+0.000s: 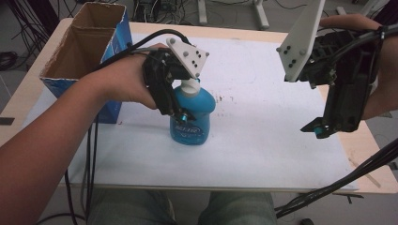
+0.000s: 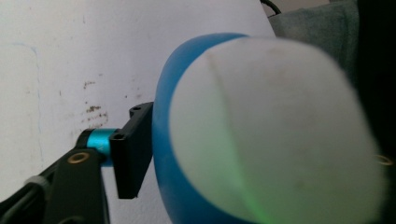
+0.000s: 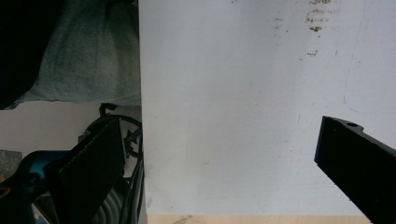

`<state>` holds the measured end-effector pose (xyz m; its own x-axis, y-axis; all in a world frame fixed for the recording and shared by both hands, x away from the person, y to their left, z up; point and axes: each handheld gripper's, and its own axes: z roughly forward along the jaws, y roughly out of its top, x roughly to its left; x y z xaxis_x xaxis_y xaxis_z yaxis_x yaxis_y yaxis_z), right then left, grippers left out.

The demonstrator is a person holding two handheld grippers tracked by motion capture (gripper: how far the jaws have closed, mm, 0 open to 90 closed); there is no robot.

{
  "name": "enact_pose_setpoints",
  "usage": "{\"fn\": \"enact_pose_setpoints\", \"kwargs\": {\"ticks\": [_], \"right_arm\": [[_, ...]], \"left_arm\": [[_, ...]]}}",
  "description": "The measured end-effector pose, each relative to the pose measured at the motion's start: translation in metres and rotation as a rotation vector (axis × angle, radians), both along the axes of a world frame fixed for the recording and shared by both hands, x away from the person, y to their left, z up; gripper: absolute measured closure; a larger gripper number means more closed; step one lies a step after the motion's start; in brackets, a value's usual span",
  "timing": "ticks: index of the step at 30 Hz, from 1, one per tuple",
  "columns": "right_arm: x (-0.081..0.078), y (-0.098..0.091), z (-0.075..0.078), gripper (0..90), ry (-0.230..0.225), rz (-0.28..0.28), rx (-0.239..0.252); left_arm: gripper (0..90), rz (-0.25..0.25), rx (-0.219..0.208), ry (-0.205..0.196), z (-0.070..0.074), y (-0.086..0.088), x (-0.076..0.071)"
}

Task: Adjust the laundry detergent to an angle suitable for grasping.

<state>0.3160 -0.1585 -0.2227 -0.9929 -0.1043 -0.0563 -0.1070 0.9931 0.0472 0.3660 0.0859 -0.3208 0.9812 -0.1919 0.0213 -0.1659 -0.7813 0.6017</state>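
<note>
Closest to the high camera, the person's left forearm came up from the bottom left and carried the left gripper (image 1: 180, 112), which stood directly over a squat blue plastic bottle with a white cap (image 1: 191, 119). The bottle stood upright on the white board covering the table (image 1: 263, 140), its long axis vertical and its cap pointing up toward the gripper's body. From this gripper, then, the bottle lay straight ahead between the jaws, which reached down its near side and flanked the shoulder below the cap.

In the left gripper view the bottle (image 2: 261, 135) loomed blurred right in front of the lens. One black pad (image 2: 133, 149) stood just beside the blue wall, and whether it still touched was hard to tell. The jaws looked slightly parted rather than clamped, so I judged the bottle to be resting on the board by its own weight, released or about to be.

The right gripper (image 1: 324, 127) hung well off to the bottle's right, above bare board, with its jaws wide apart and nothing between them, as the right gripper view confirmed. The left hand was by far the nearer one. An open blue-sided cardboard box (image 1: 82, 51) stood behind and to the left of the left hand.

Any next move, a lift or a withdrawal, would run along the bottle's vertical axis.
</note>
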Motion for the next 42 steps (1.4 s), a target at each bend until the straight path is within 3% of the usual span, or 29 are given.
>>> {"fn": "enact_pose_setpoints", "kwargs": {"ticks": [6, 15, 34, 35, 42], "right_arm": [[0.0, 0.0, 0.0, 1.1, 0.0, 0.009, 0.005], [0.0, 0.002, 0.0, 1.1, -0.004, 0.018, 0.009], [0.002, 0.01, 0.003, 1.1, -0.009, 0.042, 0.01], [0.004, 0.011, 0.002, 1.1, -0.009, 0.048, 0.014], [0.012, 0.015, -0.004, 1.1, 0.012, 0.045, 0.009]], "left_arm": [[25.9, 0.005, 0.0, 0.024, 0.003, 0.003, -0.001], [22.5, 0.046, 0.019, 0.027, 0.014, 0.011, -0.006], [11.7, 0.133, 0.141, -0.011, 0.041, 0.032, -0.012], [11.7, 0.149, 0.166, -0.018, 0.044, 0.035, -0.012], [4.3, 0.194, 0.221, -0.015, 0.05, 0.046, -0.012]]}}
